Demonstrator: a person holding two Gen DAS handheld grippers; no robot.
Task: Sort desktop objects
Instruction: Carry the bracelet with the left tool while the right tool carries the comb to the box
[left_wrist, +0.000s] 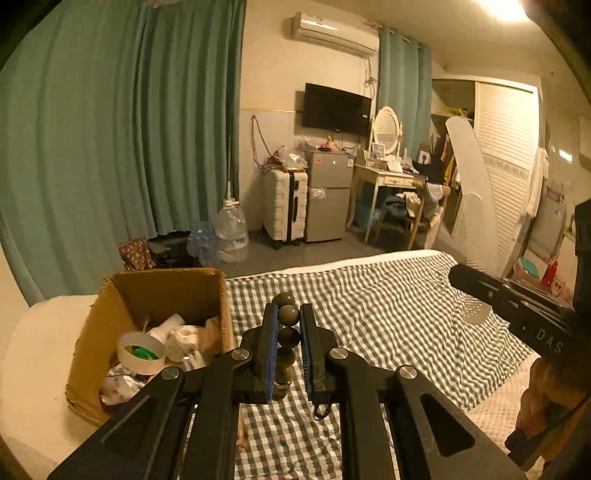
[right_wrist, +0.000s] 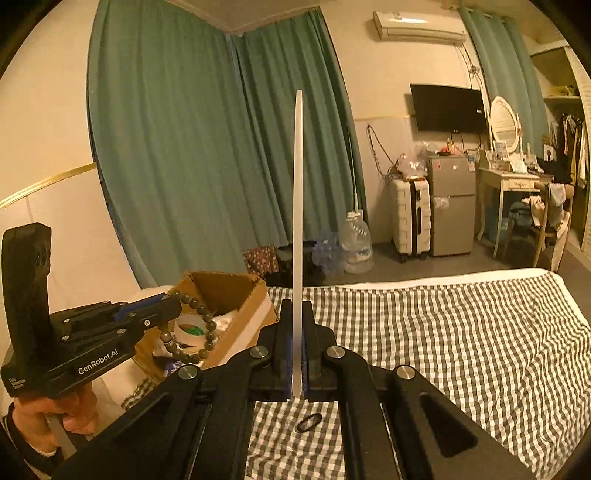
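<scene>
1. Greenish bead bracelet (left_wrist: 287, 339) is pinched in my left gripper (left_wrist: 289, 325), hanging just beside the cardboard box (left_wrist: 207, 291).
2. Right gripper (right_wrist: 294, 354) is clamped tight on a thin white board (right_wrist: 297, 221), upright above the checkered bed (right_wrist: 443, 332).

Black left gripper (right_wrist: 168, 308), blue pads, silver screws, white "GenRobot.AI" lettering.

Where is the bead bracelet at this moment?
The bead bracelet hangs from the left gripper, at the left of the right wrist view, over the open cardboard box and its tape roll.
</scene>
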